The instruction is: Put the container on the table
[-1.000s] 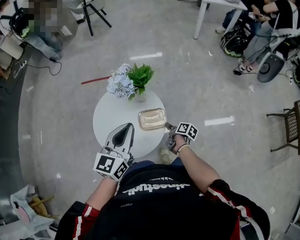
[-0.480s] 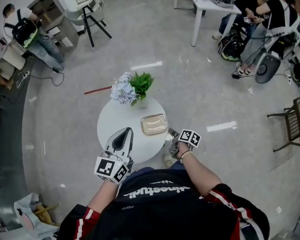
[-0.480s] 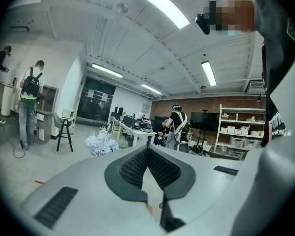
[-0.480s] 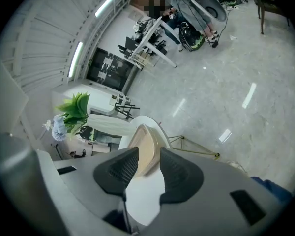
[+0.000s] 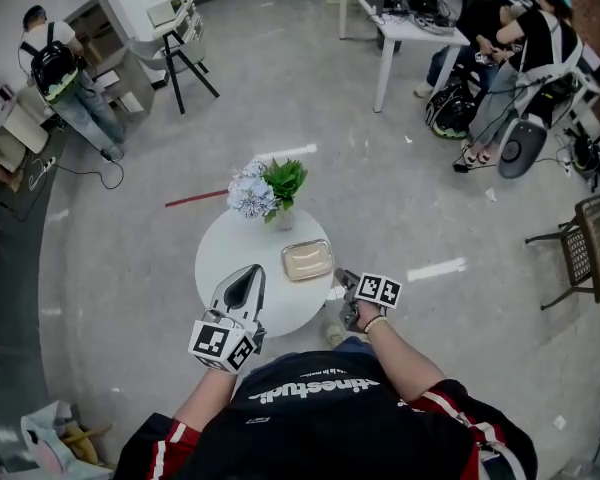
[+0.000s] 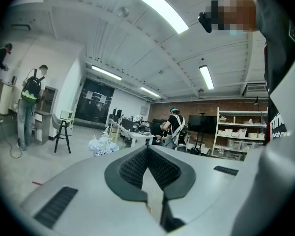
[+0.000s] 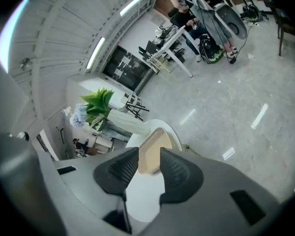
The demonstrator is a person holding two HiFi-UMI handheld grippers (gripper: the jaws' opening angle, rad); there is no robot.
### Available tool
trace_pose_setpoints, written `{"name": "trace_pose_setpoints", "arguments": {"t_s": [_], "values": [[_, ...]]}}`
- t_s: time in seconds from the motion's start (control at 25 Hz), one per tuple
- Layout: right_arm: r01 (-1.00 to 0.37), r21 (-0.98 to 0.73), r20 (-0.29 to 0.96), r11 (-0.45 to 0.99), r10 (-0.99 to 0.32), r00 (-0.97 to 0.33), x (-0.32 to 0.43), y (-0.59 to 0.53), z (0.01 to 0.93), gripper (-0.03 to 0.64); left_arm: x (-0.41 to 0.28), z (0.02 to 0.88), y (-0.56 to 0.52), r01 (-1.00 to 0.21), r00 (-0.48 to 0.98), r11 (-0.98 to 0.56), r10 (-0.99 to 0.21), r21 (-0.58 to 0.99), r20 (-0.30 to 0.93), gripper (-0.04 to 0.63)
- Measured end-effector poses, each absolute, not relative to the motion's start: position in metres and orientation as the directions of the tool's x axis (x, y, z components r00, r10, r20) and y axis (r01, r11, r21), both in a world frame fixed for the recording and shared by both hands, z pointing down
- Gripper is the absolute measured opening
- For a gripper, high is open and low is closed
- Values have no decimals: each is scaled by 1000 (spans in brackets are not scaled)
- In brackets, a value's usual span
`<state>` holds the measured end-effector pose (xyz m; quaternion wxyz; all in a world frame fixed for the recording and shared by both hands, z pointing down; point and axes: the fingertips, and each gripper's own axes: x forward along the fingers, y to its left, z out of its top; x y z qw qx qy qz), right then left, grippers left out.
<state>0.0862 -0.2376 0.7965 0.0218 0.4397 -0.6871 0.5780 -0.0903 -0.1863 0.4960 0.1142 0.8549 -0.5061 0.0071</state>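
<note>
The container (image 5: 307, 260), a shallow beige rectangular tray, lies flat on the round white table (image 5: 230, 258), right of its middle. My right gripper (image 5: 343, 282) hangs just off the table's right edge, a short gap from the tray, open and holding nothing. In the right gripper view the container (image 7: 155, 139) shows beyond the gripper (image 7: 148, 154), on the table (image 7: 145, 193). My left gripper (image 5: 247, 276) is shut over the table's near edge. In the left gripper view its gripper (image 6: 147, 150) has its pads meeting at the tip.
A white vase with blue flowers and green leaves (image 5: 266, 186) stands at the table's far edge. A red strip (image 5: 194, 199) lies on the floor behind it. People sit at a white desk (image 5: 404, 29) far right; a wooden chair (image 5: 580, 253) is at the right.
My right gripper has drawn back from the container's right corner and now sits clear of it. The container stays on the table. The view has pulled back.
</note>
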Motion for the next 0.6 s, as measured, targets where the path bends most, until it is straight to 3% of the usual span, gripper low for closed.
{"name": "trace_pose_setpoints", "arguments": {"t_s": [0.6], "values": [[-695,-674,405,250,-662,-631,59,-212,689,151,-106,479,-170,-840,524,-500,-848,210,78,23]]}}
